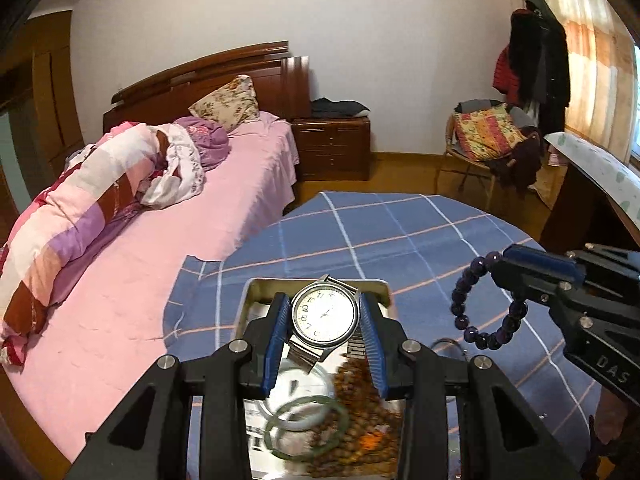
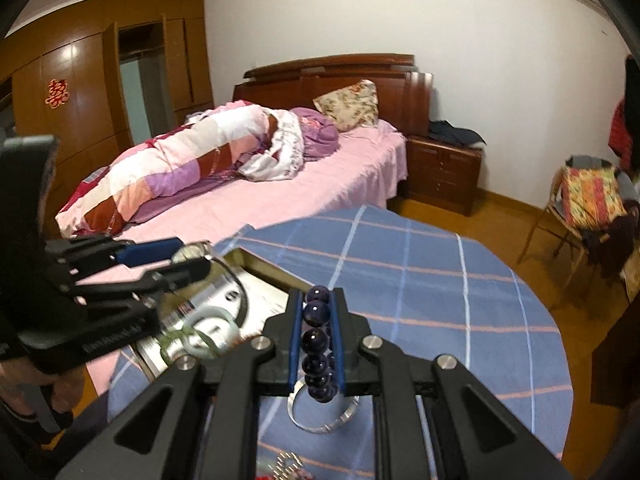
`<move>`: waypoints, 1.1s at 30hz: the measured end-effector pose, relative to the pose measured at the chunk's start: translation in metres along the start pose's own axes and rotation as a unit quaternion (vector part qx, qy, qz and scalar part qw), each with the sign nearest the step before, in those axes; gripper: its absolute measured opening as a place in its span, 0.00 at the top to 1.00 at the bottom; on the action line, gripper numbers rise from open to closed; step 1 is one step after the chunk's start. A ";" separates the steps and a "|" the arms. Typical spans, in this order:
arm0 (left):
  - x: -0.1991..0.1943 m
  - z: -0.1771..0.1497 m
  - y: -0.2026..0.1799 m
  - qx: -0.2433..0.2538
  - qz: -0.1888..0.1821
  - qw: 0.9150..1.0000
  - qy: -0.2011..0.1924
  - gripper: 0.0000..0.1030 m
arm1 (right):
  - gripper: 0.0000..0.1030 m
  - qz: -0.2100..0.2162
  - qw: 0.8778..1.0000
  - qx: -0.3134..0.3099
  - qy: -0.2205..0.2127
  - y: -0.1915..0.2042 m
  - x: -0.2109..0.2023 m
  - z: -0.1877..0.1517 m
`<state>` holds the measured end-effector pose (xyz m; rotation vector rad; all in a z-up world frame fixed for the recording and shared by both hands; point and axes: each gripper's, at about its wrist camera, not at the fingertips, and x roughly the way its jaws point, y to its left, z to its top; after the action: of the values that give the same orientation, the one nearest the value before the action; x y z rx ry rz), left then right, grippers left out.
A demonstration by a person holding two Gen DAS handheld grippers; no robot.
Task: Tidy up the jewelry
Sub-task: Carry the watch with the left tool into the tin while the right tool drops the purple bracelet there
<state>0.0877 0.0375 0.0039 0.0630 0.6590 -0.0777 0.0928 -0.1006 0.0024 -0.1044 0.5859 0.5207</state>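
The left tool (image 1: 325,322) is clamped on a watch (image 1: 324,314), its blue pads pressing the case from either side, the white dial facing up and the metal strap hanging below. It holds the watch in the air over a metal tray (image 1: 260,292) that sits on the counter (image 1: 420,240), a round one under a blue checked cloth. Down in the tray lie a pale bangle (image 1: 298,396) and a green bangle (image 1: 306,428), overlapping, with a heap of brown beads (image 1: 368,408) just beside them; all of that is blurred.

The right tool (image 2: 316,336) is clenched on a bracelet (image 2: 316,340) of dark purple beads, the jaws nearly together with the beads strung in a line between the pads. From the left camera the bracelet (image 1: 486,304) hangs as a loop off the tool's (image 1: 500,270) tip, clear of the cloth, to the right of the tray. Under that tool a clear ring (image 2: 324,412) lies on the cloth. A hand (image 2: 48,392) grips the left tool's handle at the lower left edge of the right camera's view.

Beyond the counter stands a bed (image 1: 160,248) with a pink sheet and a rolled quilt (image 1: 80,216), a nightstand (image 1: 332,148) next to it, and a chair (image 1: 480,140) piled with cloth near the curtain.
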 end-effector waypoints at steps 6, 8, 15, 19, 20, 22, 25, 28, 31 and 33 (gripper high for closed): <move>0.009 0.000 0.022 -0.014 0.014 1.000 0.005 0.64 | 0.84 0.015 1.000 -0.017 -0.002 0.024 0.016 0.016; 0.011 0.000 0.029 -0.021 0.015 1.000 0.006 0.64 | 0.84 0.022 1.000 -0.020 -0.001 0.031 0.024 0.018; 0.026 0.000 0.036 -0.027 0.020 0.999 0.018 0.64 | 0.84 0.024 0.999 -0.022 0.014 0.040 0.049 0.019; 0.038 -0.002 0.038 -0.031 0.022 0.999 0.027 0.64 | 0.84 0.021 0.999 -0.020 0.025 0.039 0.060 0.016; 0.041 -0.003 0.039 -0.032 0.023 0.999 0.031 0.64 | 0.84 0.021 0.999 -0.020 0.028 0.039 0.064 0.015; 0.047 -0.005 0.039 -0.034 0.024 0.998 0.038 0.64 | 0.84 0.018 0.999 -0.021 0.034 0.040 0.071 0.013; 0.056 -0.010 0.041 -0.036 0.026 0.998 0.048 0.64 | 0.84 0.014 0.999 -0.018 0.044 0.040 0.080 0.008; 0.061 -0.015 0.043 -0.037 0.026 0.997 0.056 0.64 | 0.84 0.008 0.998 -0.018 0.053 0.039 0.086 0.002; 0.067 -0.018 0.045 -0.038 0.027 0.997 0.064 0.64 | 0.84 0.004 0.998 -0.020 0.059 0.039 0.090 0.000; 0.069 -0.019 0.046 -0.040 0.026 0.997 0.068 0.64 | 0.84 0.002 0.998 -0.020 0.065 0.037 0.093 -0.002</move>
<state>0.1349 0.0810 -0.0526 0.0087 0.7948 0.0036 0.1387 -0.0280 -0.0489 -0.1752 0.7034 0.5327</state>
